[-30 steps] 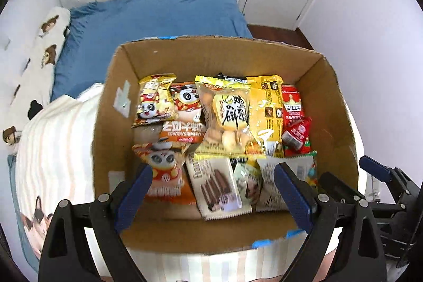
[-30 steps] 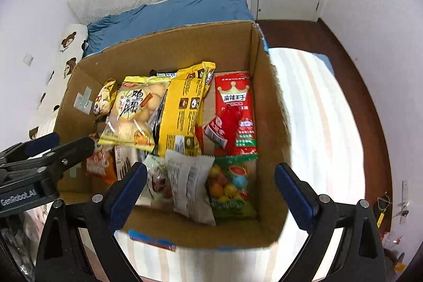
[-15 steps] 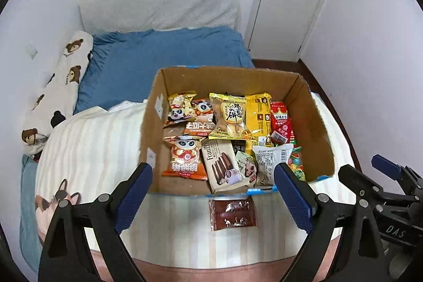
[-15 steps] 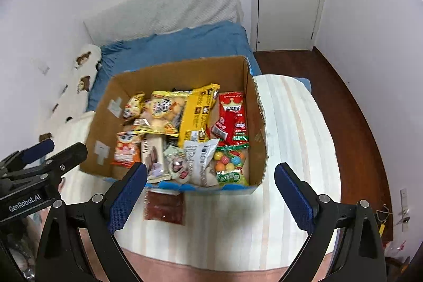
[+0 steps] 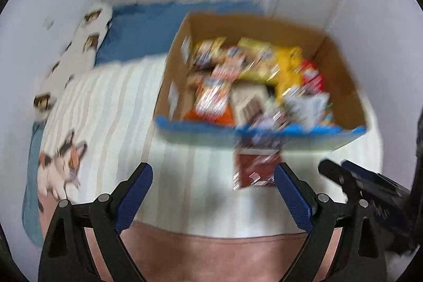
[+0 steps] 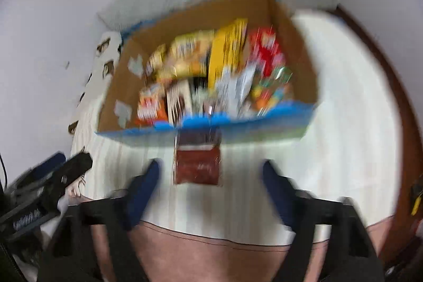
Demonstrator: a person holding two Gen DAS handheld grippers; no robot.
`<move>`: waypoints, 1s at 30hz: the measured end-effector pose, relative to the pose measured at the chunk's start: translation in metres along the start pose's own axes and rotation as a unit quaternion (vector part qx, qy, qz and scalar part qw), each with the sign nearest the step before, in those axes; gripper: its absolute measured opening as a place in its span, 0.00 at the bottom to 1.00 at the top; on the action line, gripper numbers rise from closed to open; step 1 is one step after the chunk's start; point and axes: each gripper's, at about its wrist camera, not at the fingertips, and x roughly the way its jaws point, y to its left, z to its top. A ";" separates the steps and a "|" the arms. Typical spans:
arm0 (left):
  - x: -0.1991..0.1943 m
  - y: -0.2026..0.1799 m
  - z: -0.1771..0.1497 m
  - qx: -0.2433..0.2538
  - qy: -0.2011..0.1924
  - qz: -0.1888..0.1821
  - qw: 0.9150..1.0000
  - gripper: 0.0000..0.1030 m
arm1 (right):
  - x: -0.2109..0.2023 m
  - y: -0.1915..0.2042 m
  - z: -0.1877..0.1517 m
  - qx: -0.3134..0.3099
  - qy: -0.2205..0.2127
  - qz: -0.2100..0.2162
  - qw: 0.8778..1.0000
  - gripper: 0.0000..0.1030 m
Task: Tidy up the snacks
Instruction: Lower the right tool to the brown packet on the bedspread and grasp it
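Looking along my left tool (image 5: pixel 212 190), I see its blue fingers (image 5: pixel 133 194) spread wide with nothing between them, low over the striped blanket (image 5: pixel 111 107); my right tool (image 6: pixel 210 192) is likewise wide apart and holding nothing. Just beyond both lies a dark red-brown snack packet (image 6: pixel 197 167) flat on the blanket, its far edge at or under the blue-edged front wall of the cardboard box (image 6: pixel 238 123); blur keeps me from telling which. The box (image 5: pixel 341 91) is packed with snacks: yellow bags (image 6: pixel 227 52), a red pack (image 6: pixel 267 49), orange packs (image 5: pixel 211 97). Nothing stands between either tool and the packet. My left view alone shows a cat print (image 5: pixel 60 165) on the blanket and the blue bedding (image 5: pixel 148 31) beyond; my right view alone shows the brown floor (image 6: pixel 396 97). Both pictures are smeared, so labels are unreadable.
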 end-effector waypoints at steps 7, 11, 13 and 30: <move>0.072 0.035 -0.034 -0.044 0.078 0.040 0.995 0.91 | 0.093 -0.016 -0.012 0.042 0.025 0.024 0.999 0.60; 0.088 0.056 -0.045 -0.063 0.095 0.051 0.992 0.91 | 0.099 0.011 -0.027 0.005 0.061 0.075 0.995 0.60; 0.092 0.065 -0.049 -0.072 0.100 0.052 0.991 0.91 | 0.096 0.034 -0.036 -0.028 0.108 0.123 0.986 0.60; 0.126 0.103 -0.085 -0.091 0.121 0.088 0.985 0.91 | 0.165 0.130 -0.039 -0.235 0.138 -0.084 0.958 0.81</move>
